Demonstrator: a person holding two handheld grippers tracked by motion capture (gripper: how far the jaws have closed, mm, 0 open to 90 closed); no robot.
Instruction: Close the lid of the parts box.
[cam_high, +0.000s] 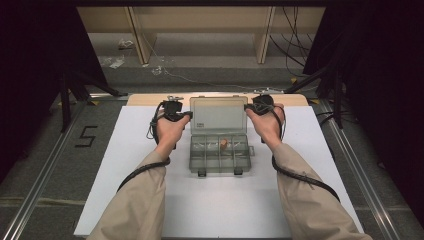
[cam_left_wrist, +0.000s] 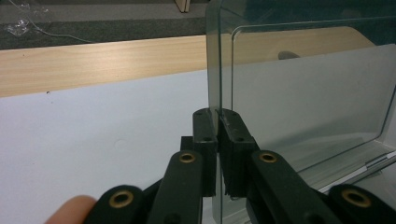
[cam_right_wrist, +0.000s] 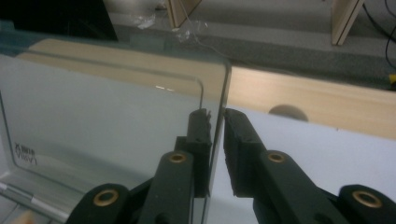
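In the high view a clear plastic box (cam_high: 220, 150) with small compartments sits in the middle of the white table (cam_high: 125, 165), its lid (cam_high: 218, 115) swung open and standing up at the far side, and a small orange piece (cam_high: 223, 144) lies in one of the middle compartments. The left gripper (cam_high: 183, 115) meets the lid's left edge and the right gripper (cam_high: 250, 108) its right edge, so the step in hand looks like closing the lid with both hands. In the left gripper view the two black jaws are pressed together on the lid's (cam_left_wrist: 299, 93) side edge, pinching it a little above the hinge, with the wooden table edge (cam_left_wrist: 93, 63) beyond. In the right gripper view the jaws straddle the other side edge of the lid (cam_right_wrist: 107, 116); one pad lies against the plastic, while a thin gap seems to remain at the other, so this grip looks looser. To do the step well, the right gripper should probably firm up its pinch first, then both hands should swing the lid toward the person at the same pace, following the hinge's arc so the thin plastic does not twist. The base is light and may slide or lift, so a slow, even pull seems wise, with the orange piece kept inside its compartment.
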